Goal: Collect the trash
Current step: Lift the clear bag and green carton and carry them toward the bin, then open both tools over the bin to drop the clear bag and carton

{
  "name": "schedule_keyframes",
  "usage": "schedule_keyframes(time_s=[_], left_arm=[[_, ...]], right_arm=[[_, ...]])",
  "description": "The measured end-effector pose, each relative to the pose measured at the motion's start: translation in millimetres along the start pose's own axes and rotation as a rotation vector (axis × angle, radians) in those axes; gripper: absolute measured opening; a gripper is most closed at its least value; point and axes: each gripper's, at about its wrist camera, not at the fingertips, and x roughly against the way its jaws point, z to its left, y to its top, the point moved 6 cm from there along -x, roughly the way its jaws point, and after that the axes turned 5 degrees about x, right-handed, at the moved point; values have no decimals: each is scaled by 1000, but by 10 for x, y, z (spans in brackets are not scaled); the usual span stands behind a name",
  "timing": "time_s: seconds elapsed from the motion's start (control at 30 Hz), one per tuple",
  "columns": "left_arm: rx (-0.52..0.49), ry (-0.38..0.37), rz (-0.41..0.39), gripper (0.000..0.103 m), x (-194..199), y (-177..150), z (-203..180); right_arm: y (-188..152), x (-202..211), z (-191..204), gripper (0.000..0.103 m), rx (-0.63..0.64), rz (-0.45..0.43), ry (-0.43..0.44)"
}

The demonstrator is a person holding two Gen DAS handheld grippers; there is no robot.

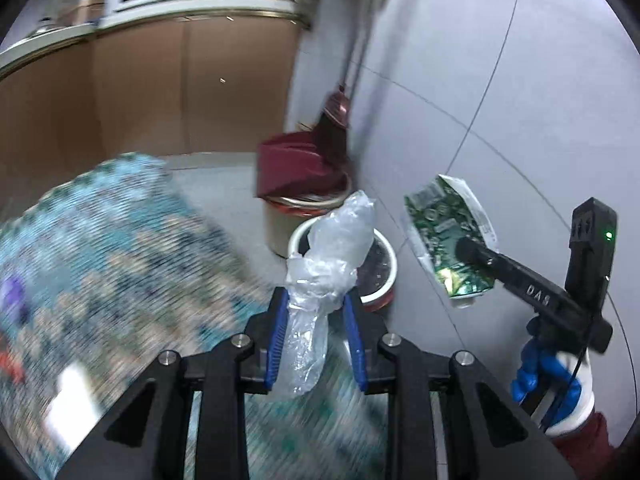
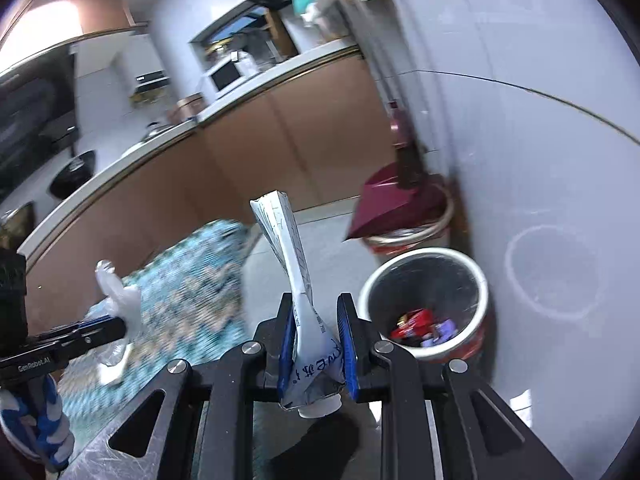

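Note:
My left gripper (image 1: 316, 308) is shut on a crumpled clear plastic bag (image 1: 336, 236), which sticks up between the blue pads. Just beyond the bag, on the floor, stands a white-rimmed trash bin (image 1: 390, 258). My right gripper (image 2: 316, 314) is shut on a flattened white carton (image 2: 286, 240) whose cap end hangs below the pads. The trash bin (image 2: 424, 254) is to its right and holds red and purple wrappers (image 2: 420, 326). In the left wrist view the right gripper (image 1: 466, 252) holds the carton's green printed side (image 1: 440, 220) beside the bin. In the right wrist view the left gripper (image 2: 118, 326) carries the plastic bag (image 2: 116, 292) at far left.
A maroon dustpan (image 1: 296, 164) rests on a second bin (image 1: 280, 228) behind the trash bin, against the grey wall. A teal patterned rug (image 1: 120, 260) covers the floor to the left. Brown cabinets with a counter (image 2: 240, 132) run behind. Gloved hands hold both grippers.

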Motion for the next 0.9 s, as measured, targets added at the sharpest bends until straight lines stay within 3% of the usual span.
schedule_keyframes(time_s=[0.3, 0.5, 0.57, 0.6, 0.63, 0.9], left_arm=[[39, -80, 92, 28, -1369, 557, -366], [130, -133, 123, 33, -1949, 787, -296], [161, -145, 118, 37, -2061, 843, -289], [177, -153, 114, 40, -2101, 867, -280], [183, -158, 112, 40, -2120, 881, -277], [169, -173, 67, 40, -1812, 856, -265]], right_arm=[[248, -707, -576, 20, -25, 16, -91], [290, -1065, -829, 22, -25, 42, -138], [282, -1161, -932, 34, -33, 52, -165], [268, -1187, -981, 49, -40, 55, -178], [278, -1207, -1004, 54, -41, 57, -186], [181, -1059, -877, 54, -6, 70, -193]])
